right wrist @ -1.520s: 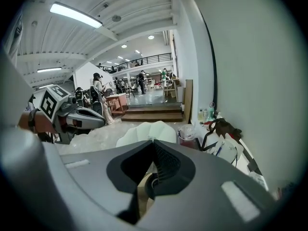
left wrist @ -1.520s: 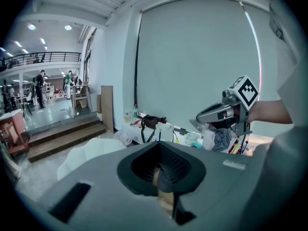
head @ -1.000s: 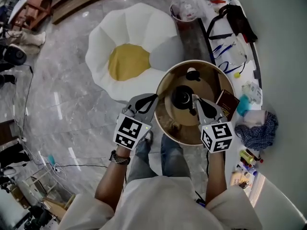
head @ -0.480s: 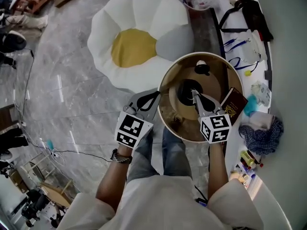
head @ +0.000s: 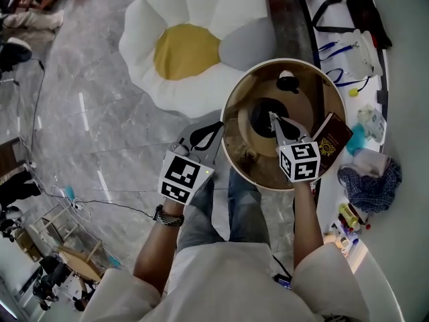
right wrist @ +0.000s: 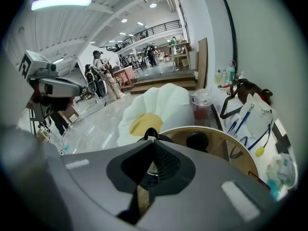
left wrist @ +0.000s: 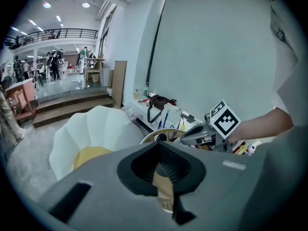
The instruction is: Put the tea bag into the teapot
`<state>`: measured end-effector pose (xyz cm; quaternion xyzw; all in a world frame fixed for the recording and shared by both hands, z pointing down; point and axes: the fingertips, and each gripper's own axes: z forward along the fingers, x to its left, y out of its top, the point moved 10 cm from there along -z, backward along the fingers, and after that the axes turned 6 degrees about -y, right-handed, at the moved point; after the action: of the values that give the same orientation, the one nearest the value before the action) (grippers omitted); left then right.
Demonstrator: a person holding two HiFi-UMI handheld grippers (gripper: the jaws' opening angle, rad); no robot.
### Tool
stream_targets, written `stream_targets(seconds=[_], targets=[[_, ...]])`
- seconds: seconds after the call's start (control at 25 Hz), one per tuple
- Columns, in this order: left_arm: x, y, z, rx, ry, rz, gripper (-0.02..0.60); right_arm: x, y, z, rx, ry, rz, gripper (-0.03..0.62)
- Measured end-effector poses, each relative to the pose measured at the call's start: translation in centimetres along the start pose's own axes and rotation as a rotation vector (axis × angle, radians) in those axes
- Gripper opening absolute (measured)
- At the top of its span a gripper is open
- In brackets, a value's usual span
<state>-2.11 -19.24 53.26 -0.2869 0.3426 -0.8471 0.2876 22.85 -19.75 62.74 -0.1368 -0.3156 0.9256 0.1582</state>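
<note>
A black teapot stands open in the middle of a round wooden table. Its lid lies behind it. My right gripper hangs with its tips right over the teapot's mouth, shut on the tea bag, of which only a small pale bit shows between the fingers. In the right gripper view the teapot's handle rises just past the right gripper. My left gripper is shut and holds nothing, just off the table's left rim. In the left gripper view the left gripper points at the table.
A white and yellow egg-shaped cushion lies on the marble floor beyond the table. A dark red booklet rests on the table's right edge. The white counter at right carries a black bag, a blue checked cloth and small clutter.
My right gripper has moved forward from the teapot's near side to over its mouth. The left gripper has stayed beside the table's left rim.
</note>
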Motion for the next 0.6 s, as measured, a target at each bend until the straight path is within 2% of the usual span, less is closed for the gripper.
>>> stream_targets(seconds=[0.28, 0.6], targets=[[-0.3, -0.8, 0.3, 0.002, 0.001, -0.026, 0.005, -0.2, -1.5, 1.2, 0.043, -0.014, 0.000, 0.009], [-0.8, -1.5, 0.4, 0.016, -0.018, -0.039, 0.005, -0.4, -1.4, 1.9, 0.068, -0.011, 0.003, 0.015]])
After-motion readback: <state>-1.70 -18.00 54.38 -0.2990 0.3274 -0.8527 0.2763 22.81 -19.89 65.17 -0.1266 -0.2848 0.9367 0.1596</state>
